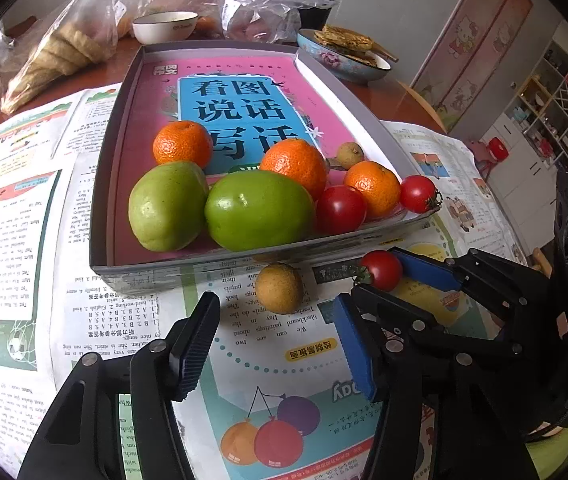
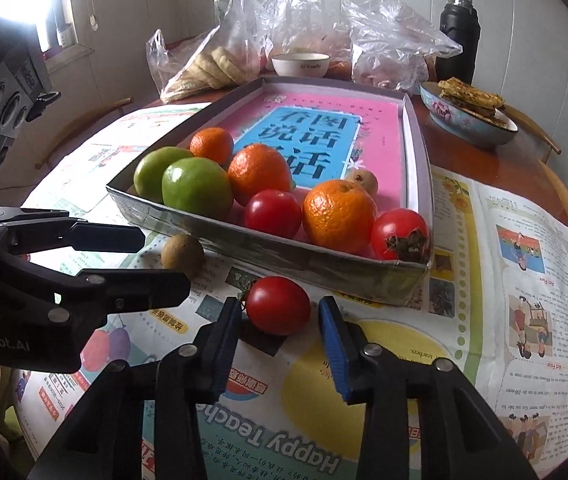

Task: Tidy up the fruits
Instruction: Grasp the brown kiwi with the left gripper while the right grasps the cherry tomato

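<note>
Most fruit sits in the tray [image 2: 418, 152] ahead; my right gripper [image 2: 280, 322] brackets the loose tomato [image 2: 278, 310], not yet pinching; my left gripper [image 1: 276, 344] gapes empty behind the longan [image 1: 280, 288].

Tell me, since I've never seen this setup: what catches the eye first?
The shallow grey cardboard tray with its pink and blue lining, heaped at its near end with green fruits, oranges and red tomatoes. In front of it, on the printed newspaper, a loose red cherry tomato sits between the right gripper fingers, and a small brown round fruit lies ahead of the left gripper.
</note>
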The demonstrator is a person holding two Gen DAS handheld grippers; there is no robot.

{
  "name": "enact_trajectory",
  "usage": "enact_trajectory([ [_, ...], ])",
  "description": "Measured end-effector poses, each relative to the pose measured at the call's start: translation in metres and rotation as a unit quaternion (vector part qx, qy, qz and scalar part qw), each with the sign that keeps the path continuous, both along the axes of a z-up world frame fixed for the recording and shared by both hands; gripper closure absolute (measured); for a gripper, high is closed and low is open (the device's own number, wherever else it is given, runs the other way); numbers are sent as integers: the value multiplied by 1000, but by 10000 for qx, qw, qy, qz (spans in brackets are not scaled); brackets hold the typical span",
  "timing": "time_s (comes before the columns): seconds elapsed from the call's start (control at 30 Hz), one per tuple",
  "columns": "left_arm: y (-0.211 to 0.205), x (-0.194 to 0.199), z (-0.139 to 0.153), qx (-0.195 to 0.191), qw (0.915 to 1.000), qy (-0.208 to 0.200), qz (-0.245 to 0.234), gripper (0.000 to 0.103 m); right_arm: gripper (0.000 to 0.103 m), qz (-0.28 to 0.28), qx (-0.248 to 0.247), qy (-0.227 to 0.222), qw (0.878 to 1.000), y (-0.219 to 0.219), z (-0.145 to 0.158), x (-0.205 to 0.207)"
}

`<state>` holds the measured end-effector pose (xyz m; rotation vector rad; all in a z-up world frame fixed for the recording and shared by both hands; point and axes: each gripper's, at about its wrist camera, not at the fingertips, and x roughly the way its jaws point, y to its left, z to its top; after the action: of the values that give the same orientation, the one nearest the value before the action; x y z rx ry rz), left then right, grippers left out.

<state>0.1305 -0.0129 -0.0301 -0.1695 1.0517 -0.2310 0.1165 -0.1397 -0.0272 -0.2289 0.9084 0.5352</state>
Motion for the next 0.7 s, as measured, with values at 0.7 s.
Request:
enact_trajectory([
  [0.7, -14, 9, -4, 90, 9998, -36, -178, 77, 71, -125, 347, 60, 9993, -17, 3, 6],
])
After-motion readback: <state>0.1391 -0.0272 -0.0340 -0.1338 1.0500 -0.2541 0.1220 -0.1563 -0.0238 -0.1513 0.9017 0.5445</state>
